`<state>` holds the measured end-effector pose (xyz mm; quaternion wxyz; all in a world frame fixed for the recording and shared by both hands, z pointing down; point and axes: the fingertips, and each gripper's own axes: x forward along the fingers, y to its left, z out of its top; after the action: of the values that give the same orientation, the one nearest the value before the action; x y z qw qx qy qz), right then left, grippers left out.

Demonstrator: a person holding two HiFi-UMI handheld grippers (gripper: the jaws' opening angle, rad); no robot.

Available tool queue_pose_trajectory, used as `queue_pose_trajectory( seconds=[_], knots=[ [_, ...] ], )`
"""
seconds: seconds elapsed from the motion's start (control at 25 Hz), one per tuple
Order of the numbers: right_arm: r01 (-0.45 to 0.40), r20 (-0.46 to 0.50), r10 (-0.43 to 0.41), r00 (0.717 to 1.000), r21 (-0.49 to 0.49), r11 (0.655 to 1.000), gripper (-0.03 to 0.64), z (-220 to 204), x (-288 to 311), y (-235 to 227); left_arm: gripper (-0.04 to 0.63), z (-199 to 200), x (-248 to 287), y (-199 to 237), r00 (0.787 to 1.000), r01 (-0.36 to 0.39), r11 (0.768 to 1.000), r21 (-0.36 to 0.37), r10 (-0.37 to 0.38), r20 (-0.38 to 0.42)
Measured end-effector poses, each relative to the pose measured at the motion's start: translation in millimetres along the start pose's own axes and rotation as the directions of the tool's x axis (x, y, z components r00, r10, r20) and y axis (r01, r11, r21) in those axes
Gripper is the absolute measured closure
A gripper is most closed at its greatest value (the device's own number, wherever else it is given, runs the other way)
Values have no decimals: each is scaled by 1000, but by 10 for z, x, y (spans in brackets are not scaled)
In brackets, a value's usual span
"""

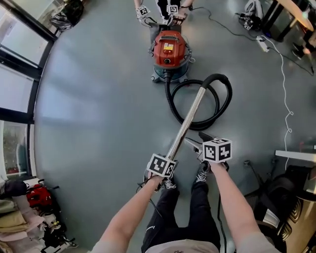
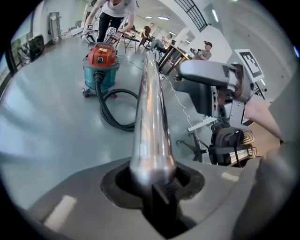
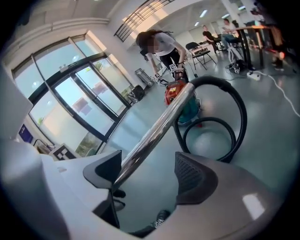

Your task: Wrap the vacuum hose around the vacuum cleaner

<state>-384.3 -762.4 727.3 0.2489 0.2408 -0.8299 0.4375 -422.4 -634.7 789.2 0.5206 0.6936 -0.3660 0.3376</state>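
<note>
The red and teal vacuum cleaner (image 1: 168, 52) (image 2: 100, 63) stands on the grey floor, far ahead of me. Its black hose (image 1: 219, 101) (image 3: 236, 117) lies in a loose loop and joins a chrome wand (image 1: 189, 121) (image 2: 151, 108) (image 3: 157, 131). My left gripper (image 1: 168, 159) (image 2: 152, 180) is shut on the wand's near end. Just right of the wand, my right gripper (image 1: 196, 141) (image 3: 147, 171) is open; the wand passes by its left pad (image 3: 105, 171), and nothing sits between the pads.
Another person (image 1: 160, 11) with grippers bends over the vacuum cleaner at the far side. A white cable (image 1: 285, 79) and power strip (image 1: 262, 44) lie at the right. Glass doors (image 1: 19, 84) line the left; black equipment (image 1: 284, 197) stands at lower right.
</note>
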Motion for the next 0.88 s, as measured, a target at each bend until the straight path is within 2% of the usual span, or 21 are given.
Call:
queue_pose_trajectory(
  seconds=[0.16,0.24,0.28,0.32,0.44,0.56,0.64,0.72,0.88],
  knots=[
    [-69,63,59,996,158,985,250,-70,476,-144,463,-95,371,32,998,1,1000,-19,1,65],
    [-89,70,77,995,180,980,272,-147,682,-231,463,-118,571,45,995,-9,1000,-20,11,100],
    [-88,66,78,995,171,981,335,-202,771,-287,463,-132,677,49,993,-15,1000,-25,18,119],
    [-86,59,78,995,159,984,356,-275,838,-353,463,-159,796,44,990,-19,999,-41,24,137],
    [-106,14,105,994,101,989,368,-539,983,-552,463,-245,1205,-22,978,7,991,-135,21,208],
    [-120,-51,120,991,12,993,373,-740,1189,-788,463,-223,1633,-41,955,62,967,-246,15,298],
    [-122,-93,119,989,-28,992,376,-911,1345,-975,463,-243,1905,-9,943,86,950,-300,19,331],
    [-131,-133,122,984,-63,989,376,-1082,1509,-1161,463,-282,2192,48,936,99,937,-335,28,352],
    [-183,-190,160,969,-111,977,382,-1363,1859,-1507,463,-337,2800,257,927,63,928,-367,82,367]
  ],
)
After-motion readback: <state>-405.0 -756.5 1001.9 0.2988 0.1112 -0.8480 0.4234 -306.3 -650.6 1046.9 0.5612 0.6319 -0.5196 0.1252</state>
